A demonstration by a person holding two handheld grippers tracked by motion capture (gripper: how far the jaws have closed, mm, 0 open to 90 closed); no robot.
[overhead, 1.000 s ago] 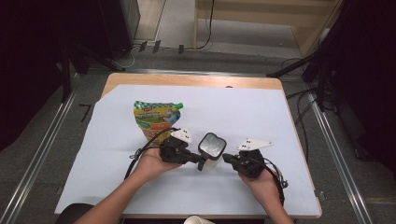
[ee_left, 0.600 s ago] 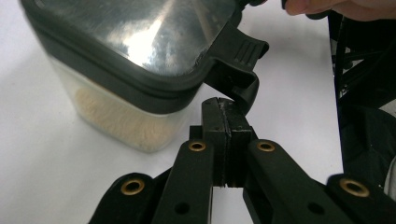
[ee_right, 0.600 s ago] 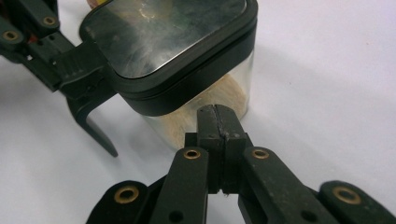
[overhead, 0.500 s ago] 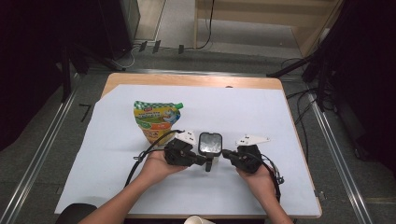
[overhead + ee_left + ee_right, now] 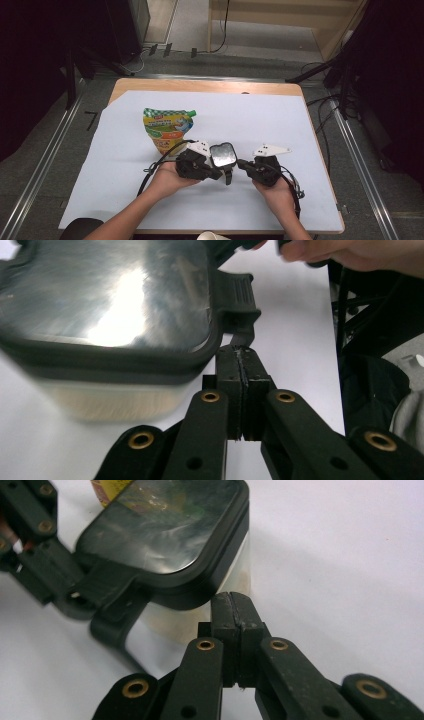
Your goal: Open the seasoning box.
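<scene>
Sitting at centre frame on the white table cover [image 5: 310,125], the clear square container with a black-rimmed lid [image 5: 223,154] lies between your left gripper [image 5: 218,175], clamping its latch tab [image 5: 239,315], and your closed, empty right gripper [image 5: 243,163].

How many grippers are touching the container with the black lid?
2. The left gripper is shut on the lid's clasp of the container. The right gripper is shut, its tips against the container's clear wall below the lid.
</scene>
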